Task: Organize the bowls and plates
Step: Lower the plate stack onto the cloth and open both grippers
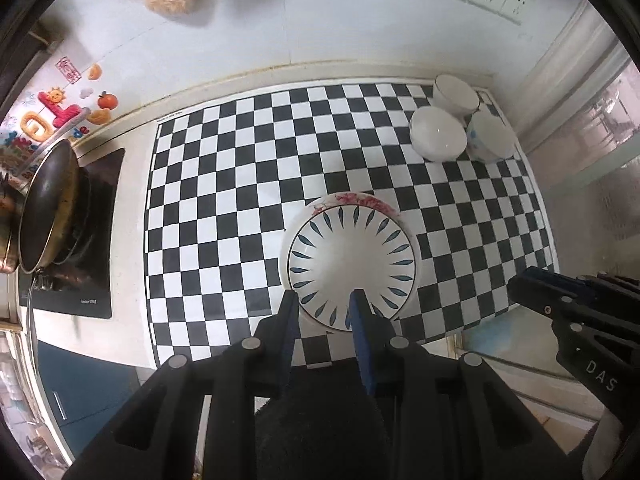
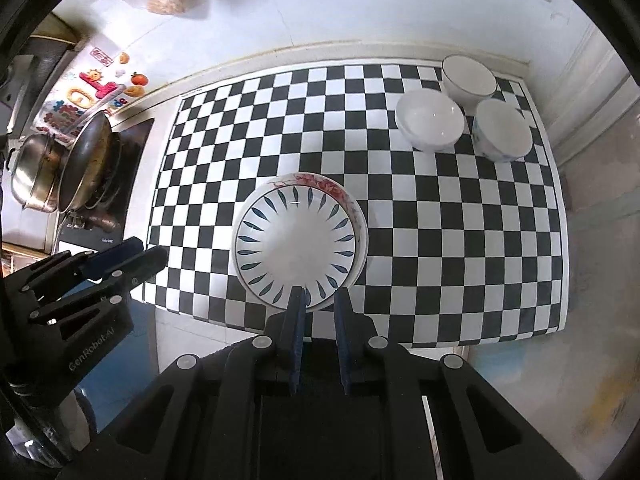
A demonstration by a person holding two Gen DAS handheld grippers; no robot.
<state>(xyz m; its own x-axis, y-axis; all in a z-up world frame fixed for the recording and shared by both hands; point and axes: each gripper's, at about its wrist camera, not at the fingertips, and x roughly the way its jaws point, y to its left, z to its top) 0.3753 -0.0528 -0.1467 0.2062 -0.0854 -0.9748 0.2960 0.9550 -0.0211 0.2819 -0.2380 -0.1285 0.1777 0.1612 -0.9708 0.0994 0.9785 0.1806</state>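
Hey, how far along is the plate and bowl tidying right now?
Done: the leaf-pattern plate sits stacked on the floral plate. In hand: nothing; the left tongs and right tongs are shut, empty. Left: the three bowls stand separate, unstacked.

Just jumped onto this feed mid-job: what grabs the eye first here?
The black-and-white checkered mat filling the counter. Near its front edge sits a stack of plates, the top one ringed with blue leaf marks, and three white bowls cluster in the far right corner. Both grippers, left and right, hang empty above the stack.
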